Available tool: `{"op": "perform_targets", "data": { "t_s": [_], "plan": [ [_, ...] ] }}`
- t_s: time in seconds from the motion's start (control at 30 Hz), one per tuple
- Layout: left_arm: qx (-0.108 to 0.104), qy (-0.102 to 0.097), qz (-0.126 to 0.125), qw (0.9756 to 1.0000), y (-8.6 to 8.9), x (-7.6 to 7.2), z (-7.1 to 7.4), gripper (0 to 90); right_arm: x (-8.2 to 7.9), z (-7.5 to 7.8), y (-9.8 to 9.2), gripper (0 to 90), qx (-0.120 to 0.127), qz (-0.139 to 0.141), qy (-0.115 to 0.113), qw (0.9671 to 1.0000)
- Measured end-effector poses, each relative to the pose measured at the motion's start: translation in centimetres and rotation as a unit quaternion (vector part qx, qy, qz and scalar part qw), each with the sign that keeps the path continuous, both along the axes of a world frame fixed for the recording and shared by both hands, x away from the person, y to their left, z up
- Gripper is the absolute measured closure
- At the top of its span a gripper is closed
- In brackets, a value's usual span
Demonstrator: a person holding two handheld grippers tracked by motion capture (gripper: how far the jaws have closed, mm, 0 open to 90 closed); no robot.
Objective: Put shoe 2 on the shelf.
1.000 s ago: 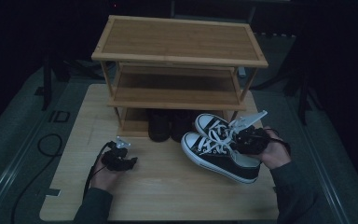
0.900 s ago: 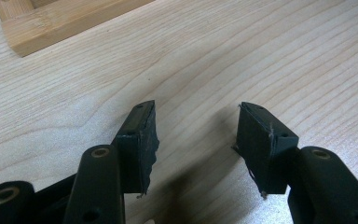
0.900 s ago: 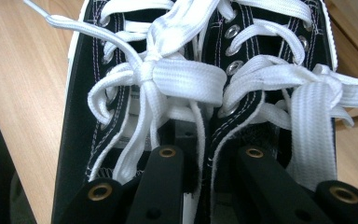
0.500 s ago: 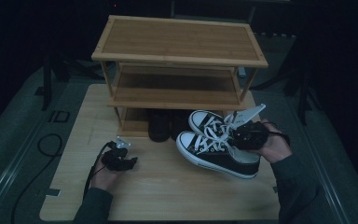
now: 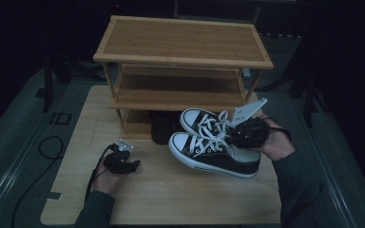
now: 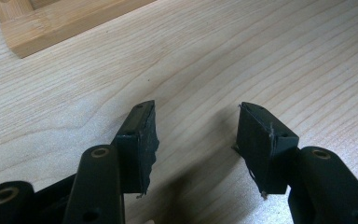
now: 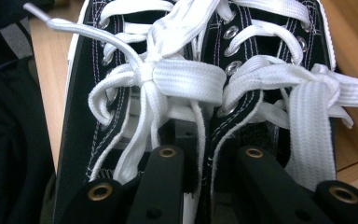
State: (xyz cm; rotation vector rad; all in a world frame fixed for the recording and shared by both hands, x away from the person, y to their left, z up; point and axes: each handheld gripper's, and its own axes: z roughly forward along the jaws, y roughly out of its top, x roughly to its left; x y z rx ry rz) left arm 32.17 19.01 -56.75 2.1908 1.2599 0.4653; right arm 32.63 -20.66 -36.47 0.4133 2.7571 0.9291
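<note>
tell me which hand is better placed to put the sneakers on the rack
Right. The right gripper is shut on the black sneakers, both lifted by their inner sides in front of the shoe rack. The left gripper is open over bare table.

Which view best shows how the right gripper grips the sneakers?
The right gripper view: the right gripper is shut on the sneakers' adjoining inner collars. The high view shows the pair lifted, the grip hidden by the hand. The left gripper view shows bare table.
</note>
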Motion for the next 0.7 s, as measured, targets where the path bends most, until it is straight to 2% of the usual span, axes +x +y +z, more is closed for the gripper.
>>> {"op": "perform_targets", "data": {
  "t_s": [0.3, 0.43, 0.6, 0.7],
  "plan": [
    [0.000, 0.000, 0.000, 1.0000, 0.0, 0.0, 0.0, 48.1, 0.8, 1.6, 0.2, 85.0, 0.026, -0.005, -0.012, 0.9996],
    [0.000, 0.000, 0.000, 1.0000, 0.0, 0.0, 0.0, 48.0, 1.4, 2.1, 0.4, 85.0, 0.028, -0.011, -0.018, 0.9994],
    [-0.001, 0.000, -0.001, 1.0000, 0.0, 0.0, 0.0, 48.0, 2.9, 2.6, 1.2, 85.0, 0.025, -0.036, -0.033, 0.9985],
    [-0.001, 0.000, -0.002, 1.0000, 0.0, 0.0, 0.0, 48.1, 3.9, 2.7, 1.4, 84.9, 0.033, -0.049, -0.031, 0.9978]
  ]
}}
